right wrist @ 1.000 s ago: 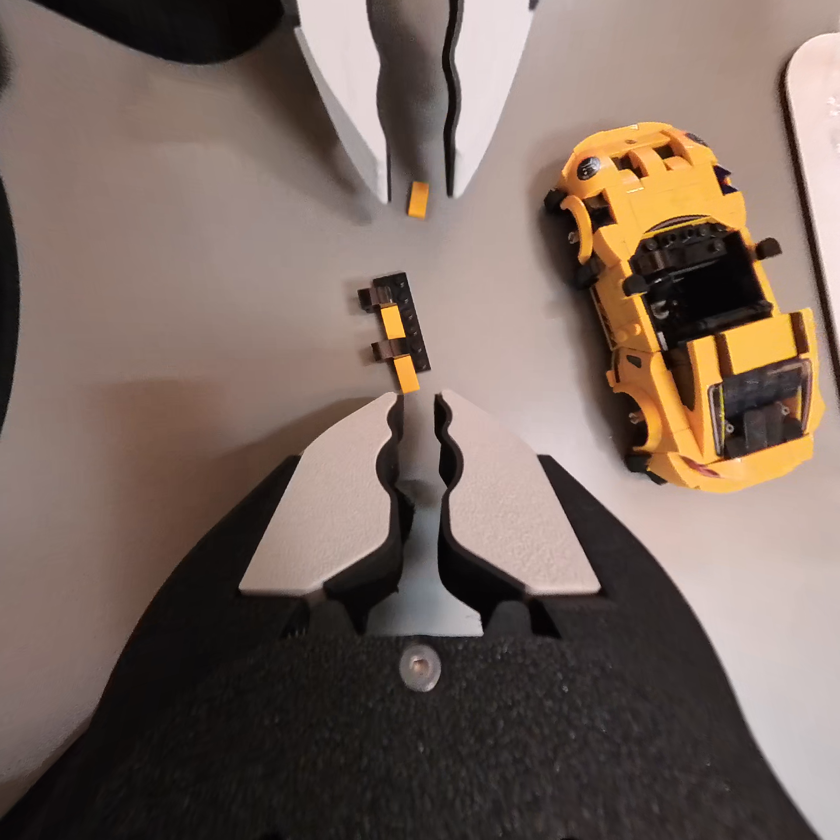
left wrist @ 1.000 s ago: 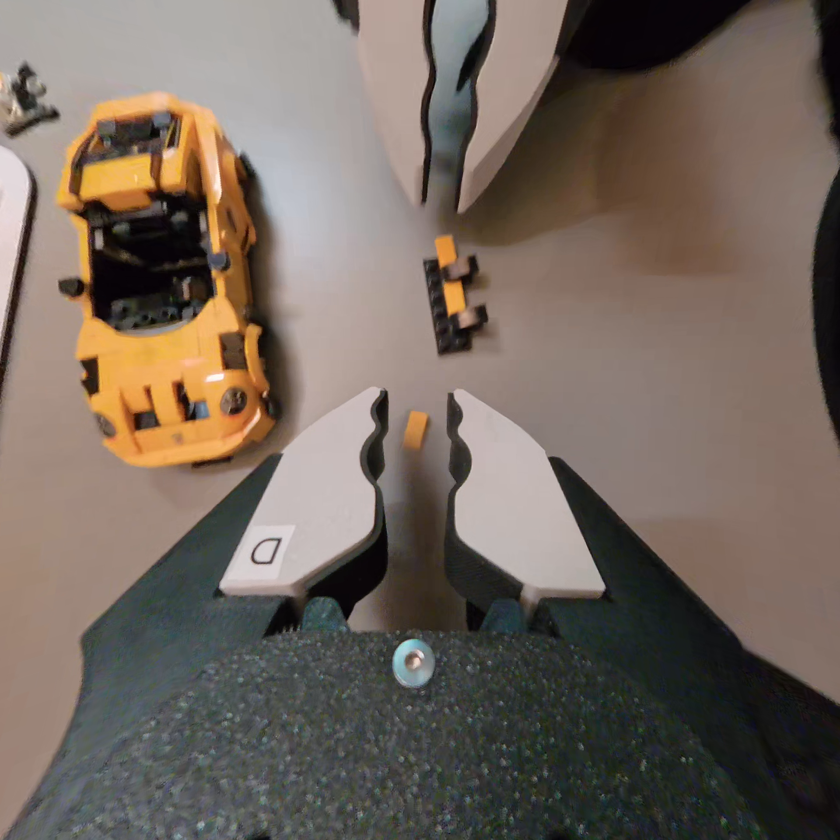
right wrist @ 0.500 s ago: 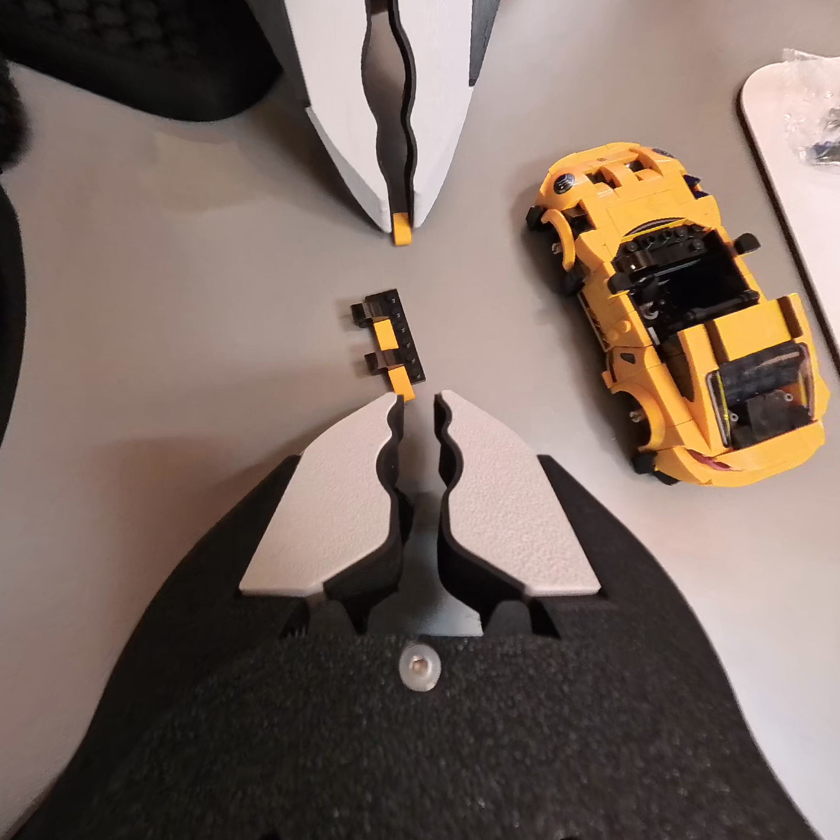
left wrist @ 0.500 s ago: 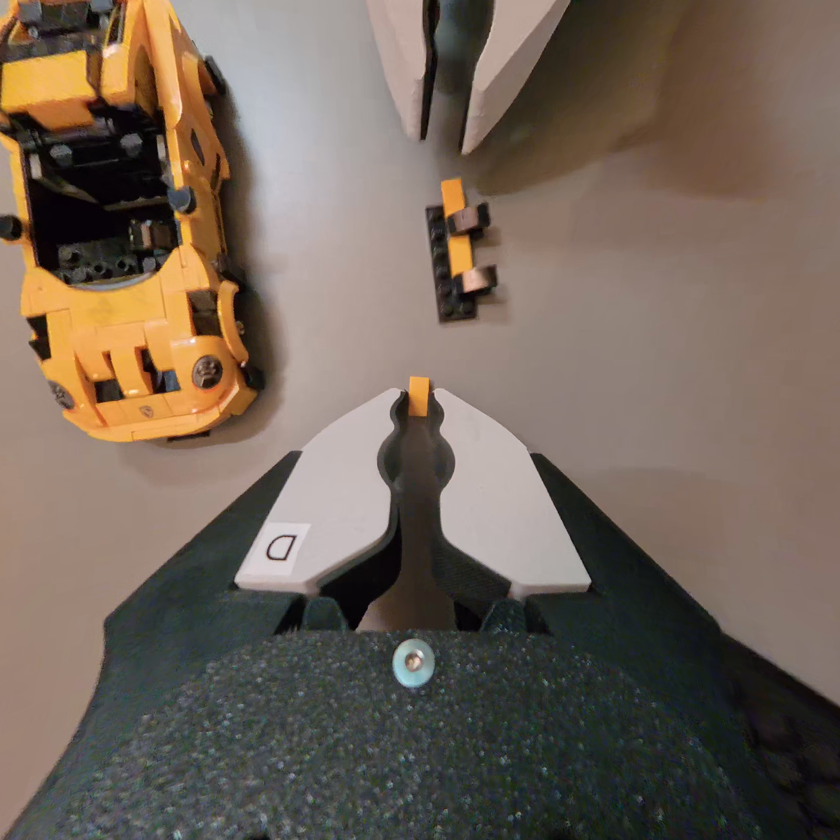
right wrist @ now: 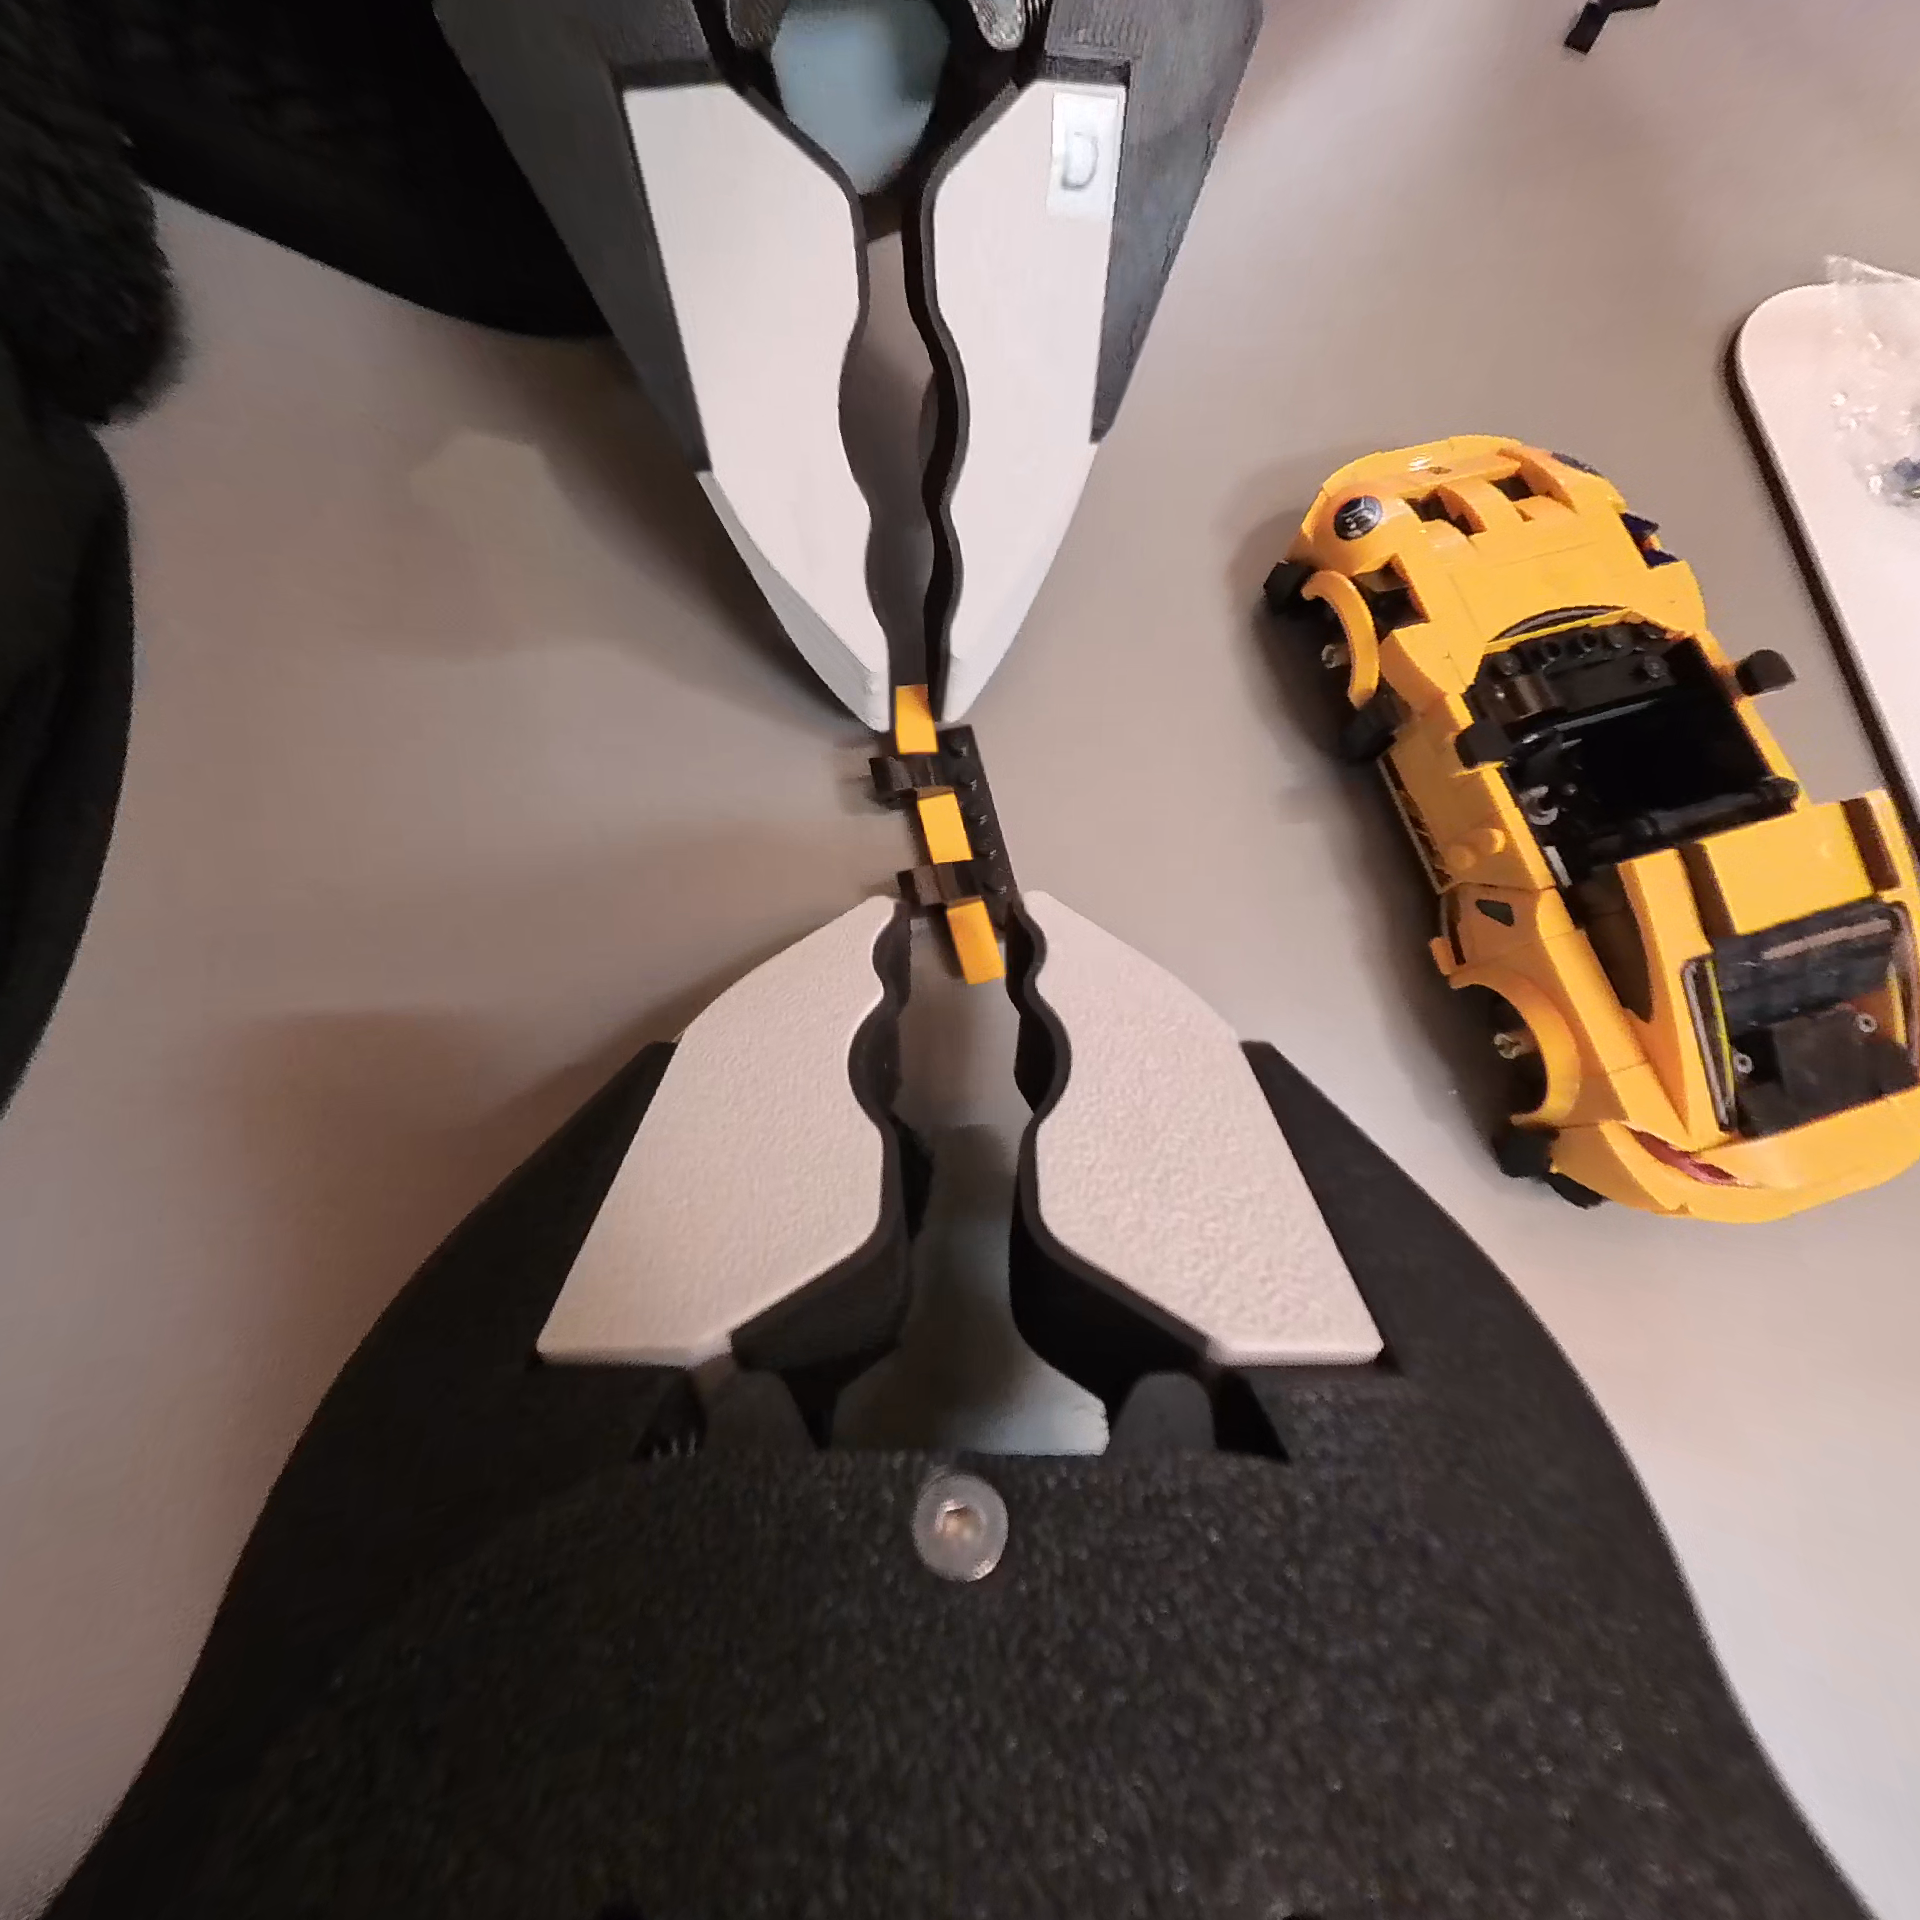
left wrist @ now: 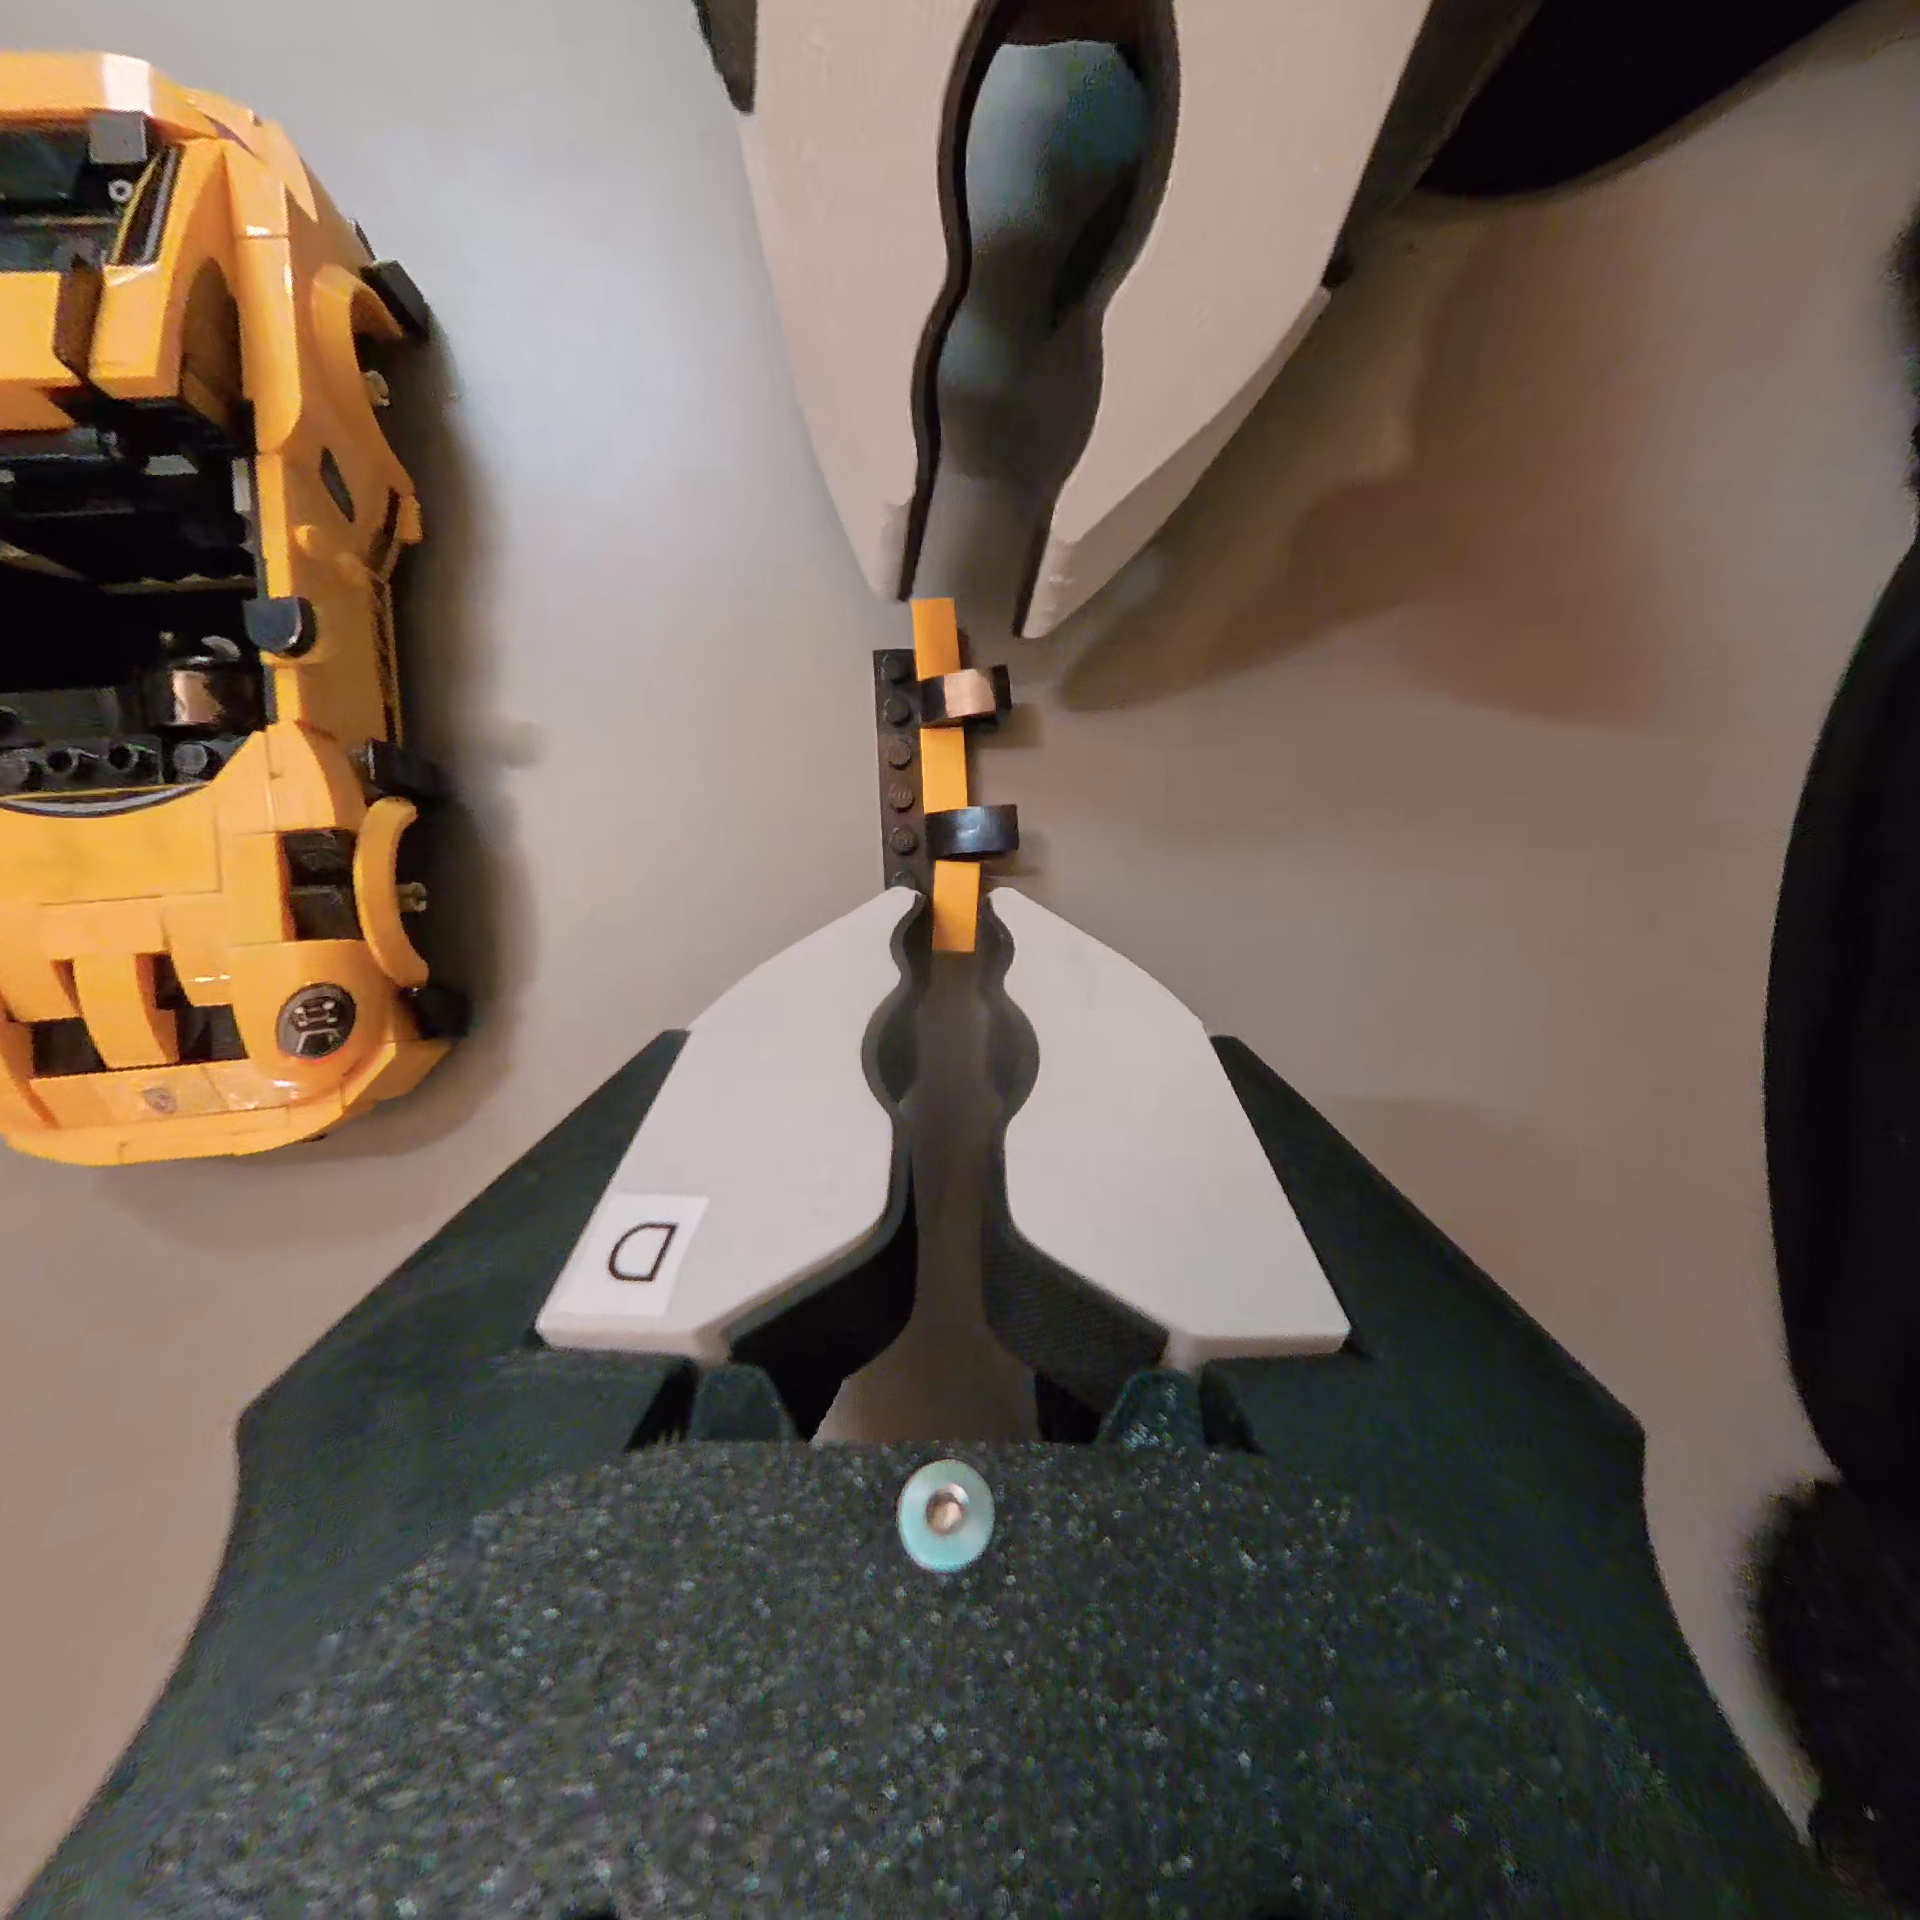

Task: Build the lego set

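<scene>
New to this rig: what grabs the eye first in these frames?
The yellow lego car, roof open, sits on the grey table off to the side of the work. In the centre, the left gripper pinches a small orange tile at the near end of a black plate assembly, while the right gripper faces it, open around the opposite end.

Left of the fingers, the yellow lego car (left wrist: pixel 197 644) is running off the picture's edge; right of the fingers, a white tray (right wrist: pixel 1839 520) holding blurred clear bags (right wrist: pixel 1875 353) is being cropped
</scene>
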A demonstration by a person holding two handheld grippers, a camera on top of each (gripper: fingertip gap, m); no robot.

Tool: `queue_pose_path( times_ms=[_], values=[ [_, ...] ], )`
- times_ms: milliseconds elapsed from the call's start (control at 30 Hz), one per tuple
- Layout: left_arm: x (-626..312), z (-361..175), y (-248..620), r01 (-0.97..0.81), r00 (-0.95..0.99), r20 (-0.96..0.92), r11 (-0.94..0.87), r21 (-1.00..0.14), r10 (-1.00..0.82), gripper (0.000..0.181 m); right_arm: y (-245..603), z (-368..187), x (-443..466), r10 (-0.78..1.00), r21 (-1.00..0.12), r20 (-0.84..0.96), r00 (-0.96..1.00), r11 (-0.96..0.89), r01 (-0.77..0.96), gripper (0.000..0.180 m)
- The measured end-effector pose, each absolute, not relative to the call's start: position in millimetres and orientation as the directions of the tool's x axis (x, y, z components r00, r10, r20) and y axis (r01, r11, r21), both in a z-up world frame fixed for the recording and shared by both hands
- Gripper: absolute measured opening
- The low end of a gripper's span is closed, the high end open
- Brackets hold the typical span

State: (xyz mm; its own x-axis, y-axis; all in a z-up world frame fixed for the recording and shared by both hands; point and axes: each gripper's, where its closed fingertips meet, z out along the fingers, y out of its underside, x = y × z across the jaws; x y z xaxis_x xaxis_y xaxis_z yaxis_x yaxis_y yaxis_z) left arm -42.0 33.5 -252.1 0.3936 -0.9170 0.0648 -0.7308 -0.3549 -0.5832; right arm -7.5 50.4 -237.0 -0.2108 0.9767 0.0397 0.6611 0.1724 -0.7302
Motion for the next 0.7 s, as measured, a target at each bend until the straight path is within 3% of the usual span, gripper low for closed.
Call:
queue_pose_path(
  times_ms=[300, 467, 700],
  values=[
    [-40, -254, 35, -0.724, 0.419, 0.072, -0.382, -0.574, -0.905, 0.008, 45, -230, -24, 0.981, -0.75, -0.013, -0.192, 0.117, 0.651, 0.009],
    [-39, -256, 35, -0.729, 0.438, 0.068, -0.398, -0.557, -0.896, 0.008, 52, -240, -22, 0.981, -0.688, -0.007, -0.194, 0.136, 0.713, 0.006],
    [-37, -256, 35, -0.731, 0.441, 0.067, -0.401, -0.552, -0.895, 0.008, 55, -235, -9, 0.962, -0.675, -0.03, -0.27, 0.18, 0.716, 0.022]
  ],
)
